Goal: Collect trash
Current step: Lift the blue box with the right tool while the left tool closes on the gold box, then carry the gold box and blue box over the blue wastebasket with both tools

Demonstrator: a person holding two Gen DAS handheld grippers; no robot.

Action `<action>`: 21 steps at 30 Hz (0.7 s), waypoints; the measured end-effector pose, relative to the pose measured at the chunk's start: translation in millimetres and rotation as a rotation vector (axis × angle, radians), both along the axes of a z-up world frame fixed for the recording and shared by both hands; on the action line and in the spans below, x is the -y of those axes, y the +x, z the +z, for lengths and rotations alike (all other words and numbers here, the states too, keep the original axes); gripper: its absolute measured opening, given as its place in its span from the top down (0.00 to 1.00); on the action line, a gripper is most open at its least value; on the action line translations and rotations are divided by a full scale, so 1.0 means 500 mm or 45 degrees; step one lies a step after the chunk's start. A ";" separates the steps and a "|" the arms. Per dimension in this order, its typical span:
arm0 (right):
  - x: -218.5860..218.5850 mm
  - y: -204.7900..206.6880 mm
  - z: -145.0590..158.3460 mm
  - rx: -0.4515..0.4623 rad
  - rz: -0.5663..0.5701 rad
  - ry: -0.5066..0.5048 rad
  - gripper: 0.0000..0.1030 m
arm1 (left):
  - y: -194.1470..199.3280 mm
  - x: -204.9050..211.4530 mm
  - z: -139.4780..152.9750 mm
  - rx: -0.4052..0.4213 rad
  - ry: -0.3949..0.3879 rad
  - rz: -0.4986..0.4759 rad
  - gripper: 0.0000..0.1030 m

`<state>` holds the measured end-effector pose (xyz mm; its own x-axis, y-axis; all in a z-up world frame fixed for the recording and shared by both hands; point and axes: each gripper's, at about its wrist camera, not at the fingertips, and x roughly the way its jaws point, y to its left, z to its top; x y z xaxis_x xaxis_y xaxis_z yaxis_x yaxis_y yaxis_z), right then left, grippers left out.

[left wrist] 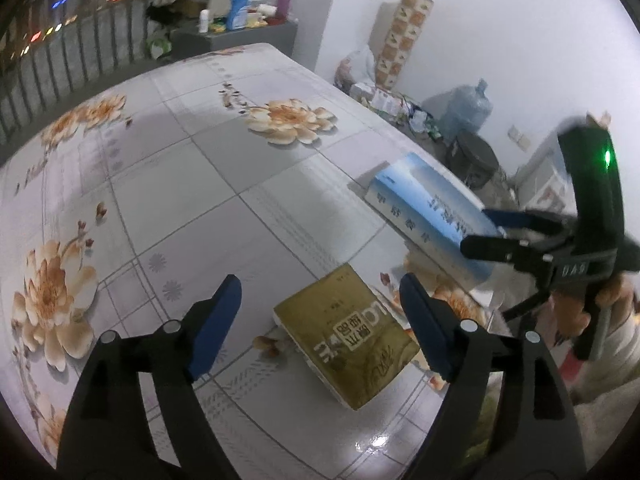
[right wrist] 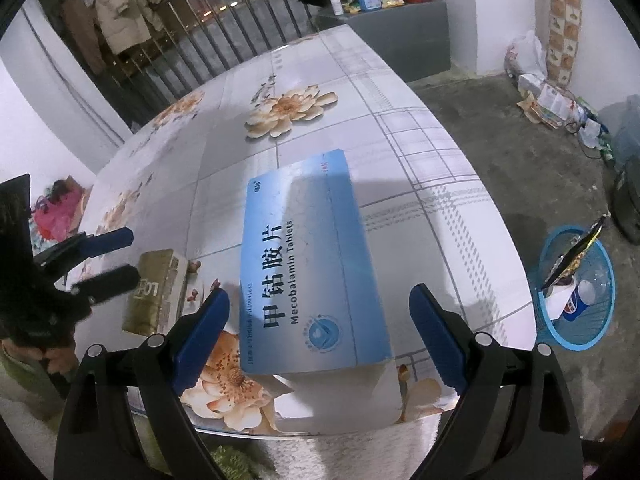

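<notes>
Mecobalamin tablet box (right wrist: pixel 308 264), a flat blue-and-white carton, lies at the near edge of the glossy floral tablecloth (left wrist: pixel 168 168), between the right gripper's (right wrist: pixel 318 336) spread jaws, which do not press it. Beside it lies a smaller olive-gold box (left wrist: pixel 348 340), under the left gripper (left wrist: pixel 320 324), jaws also apart and empty. On that slick cloth, a one-sided pinch could probably skid either light carton off the edge, short of the blue mesh basket (right wrist: pixel 576 284).

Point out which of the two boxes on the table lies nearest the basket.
The blue box: it sits by the table edge on the basket's side. The gold box lies farther away, beyond it.
</notes>
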<state>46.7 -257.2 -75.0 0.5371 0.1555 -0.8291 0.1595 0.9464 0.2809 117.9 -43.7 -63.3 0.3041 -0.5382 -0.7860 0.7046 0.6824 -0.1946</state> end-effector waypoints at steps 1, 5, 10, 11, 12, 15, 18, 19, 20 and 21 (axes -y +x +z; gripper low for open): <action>-0.003 0.000 0.001 -0.001 0.008 -0.003 0.14 | -0.004 0.005 -0.003 0.016 0.022 -0.016 0.25; -0.012 0.004 -0.002 -0.015 0.018 -0.011 0.14 | -0.013 0.018 -0.011 0.028 0.098 -0.024 0.25; -0.017 0.015 -0.012 -0.033 -0.005 -0.009 0.14 | -0.014 0.016 -0.033 -0.079 0.110 0.083 0.25; -0.018 0.016 -0.014 -0.036 -0.009 -0.015 0.14 | -0.016 0.015 -0.034 -0.089 0.105 0.098 0.25; -0.021 0.017 -0.015 -0.040 -0.014 -0.025 0.14 | -0.020 0.017 -0.037 -0.082 0.107 0.117 0.25; -0.035 0.020 -0.019 -0.051 -0.011 -0.085 0.14 | -0.032 0.022 -0.042 -0.046 0.122 0.131 0.25; -0.045 0.020 -0.020 -0.054 -0.009 -0.133 0.16 | -0.041 0.025 -0.040 -0.018 0.131 0.133 0.30; -0.046 0.019 -0.020 -0.057 -0.011 -0.143 0.20 | -0.044 0.024 -0.038 -0.015 0.131 0.137 0.31; -0.047 0.018 -0.020 -0.059 -0.018 -0.159 0.22 | -0.046 0.025 -0.037 -0.012 0.134 0.140 0.33; -0.045 0.017 -0.021 -0.061 -0.026 -0.165 0.24 | -0.050 0.026 -0.036 -0.007 0.139 0.141 0.33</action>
